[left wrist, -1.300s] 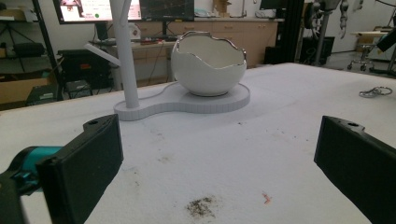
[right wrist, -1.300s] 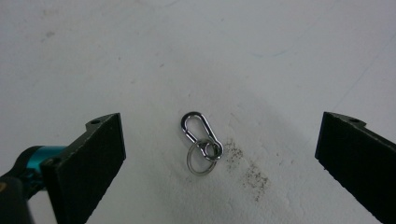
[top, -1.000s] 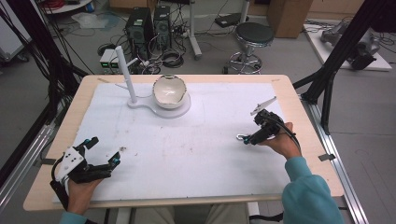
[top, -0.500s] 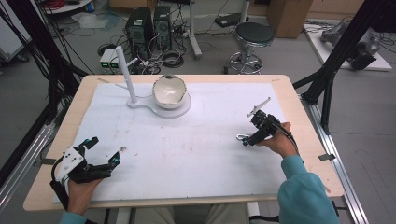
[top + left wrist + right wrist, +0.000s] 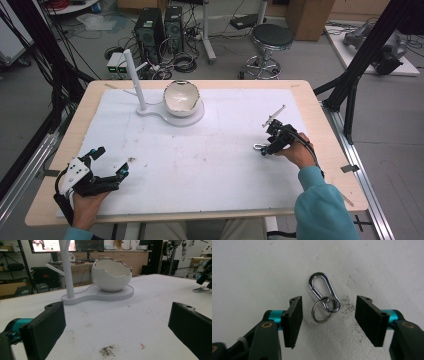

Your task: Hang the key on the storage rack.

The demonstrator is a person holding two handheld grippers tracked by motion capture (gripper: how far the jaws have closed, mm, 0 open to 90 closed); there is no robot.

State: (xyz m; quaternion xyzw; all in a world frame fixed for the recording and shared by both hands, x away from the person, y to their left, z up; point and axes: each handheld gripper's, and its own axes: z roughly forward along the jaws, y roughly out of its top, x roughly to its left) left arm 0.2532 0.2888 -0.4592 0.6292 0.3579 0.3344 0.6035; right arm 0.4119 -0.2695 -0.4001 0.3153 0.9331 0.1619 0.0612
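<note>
Flat down, shiny carabiner [image 5: 322, 288], linked keyring [image 5: 321, 312]

A round black stool [image 5: 271, 37] and two computer towers [image 5: 161, 25] stand on the floor beyond the table [image 5: 320, 120].

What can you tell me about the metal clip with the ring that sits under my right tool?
The carabiner clip is small, shiny silver metal, pear-shaped, its gate closed. A split key ring hangs through its narrow end by a smaller link. It lies flat on the white table cover, between the open jaws of the right tool, touching neither jaw.
</note>
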